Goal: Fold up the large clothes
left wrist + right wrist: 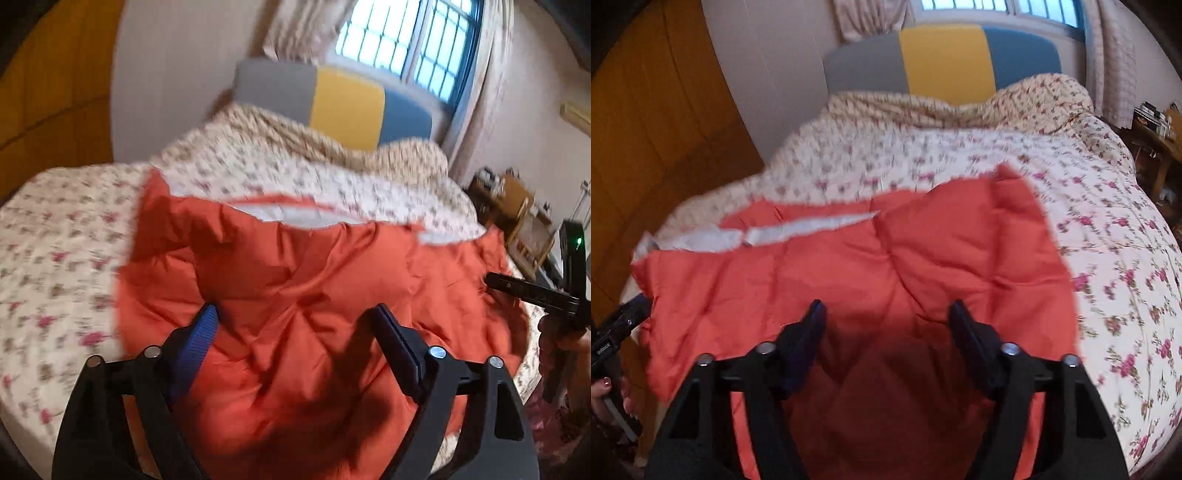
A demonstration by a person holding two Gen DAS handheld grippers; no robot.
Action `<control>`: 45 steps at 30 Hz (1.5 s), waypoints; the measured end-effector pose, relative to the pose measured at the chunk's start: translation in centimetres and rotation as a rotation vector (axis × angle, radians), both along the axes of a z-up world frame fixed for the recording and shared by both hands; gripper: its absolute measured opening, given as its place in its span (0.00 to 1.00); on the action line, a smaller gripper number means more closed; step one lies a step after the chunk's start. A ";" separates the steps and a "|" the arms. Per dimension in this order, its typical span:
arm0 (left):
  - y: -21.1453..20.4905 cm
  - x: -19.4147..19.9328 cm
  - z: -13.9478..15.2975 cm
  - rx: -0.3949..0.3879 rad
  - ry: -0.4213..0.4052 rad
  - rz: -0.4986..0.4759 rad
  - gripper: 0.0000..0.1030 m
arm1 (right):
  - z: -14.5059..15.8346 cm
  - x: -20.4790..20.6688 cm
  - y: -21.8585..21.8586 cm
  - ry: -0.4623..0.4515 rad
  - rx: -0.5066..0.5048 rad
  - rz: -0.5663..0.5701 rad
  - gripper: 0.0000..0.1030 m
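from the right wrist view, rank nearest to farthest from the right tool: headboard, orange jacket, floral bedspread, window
1. orange jacket: right beneath and ahead of the open right tool.
2. floral bedspread: past the jacket, spreading out to the right.
3. headboard: grey, yellow and blue, at the far end of the bed.
4. window: above and behind the headboard.

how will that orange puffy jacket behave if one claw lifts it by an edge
The orange jacket looks quilted and puffy, so probably floppy and light for its bulk. Its sheen suggests slick fabric that may slip from a shallow pinch. Lifted at one edge, it will likely sag and unfold.
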State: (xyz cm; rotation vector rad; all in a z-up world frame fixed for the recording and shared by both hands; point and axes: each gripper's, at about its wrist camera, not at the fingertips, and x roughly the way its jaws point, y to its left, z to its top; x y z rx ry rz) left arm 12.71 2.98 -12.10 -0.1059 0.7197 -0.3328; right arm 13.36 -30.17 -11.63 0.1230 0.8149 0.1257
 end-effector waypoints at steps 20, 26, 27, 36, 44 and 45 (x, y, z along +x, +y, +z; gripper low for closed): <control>-2.3 13.7 -0.8 0.120 -0.026 0.142 0.08 | -1.8 10.6 -1.2 -0.086 -0.020 -0.042 0.00; -1.6 16.7 -2.5 0.115 0.036 0.160 0.08 | -4.0 14.2 -0.6 -0.056 -0.079 -0.046 0.00; -1.5 17.5 -3.0 0.110 0.058 0.157 0.08 | -4.5 14.9 -0.7 -0.041 -0.072 -0.042 0.00; -0.8 18.9 -5.2 0.019 0.067 0.150 0.08 | -7.0 16.5 -2.1 -0.040 0.043 -0.030 0.00; -2.1 14.3 -1.0 0.032 -0.011 0.192 0.08 | -6.8 16.2 -2.1 -0.051 0.053 -0.032 0.00; -2.5 13.2 -0.3 0.007 -0.034 0.174 0.08 | -6.9 16.2 -2.1 -0.051 0.052 -0.032 0.00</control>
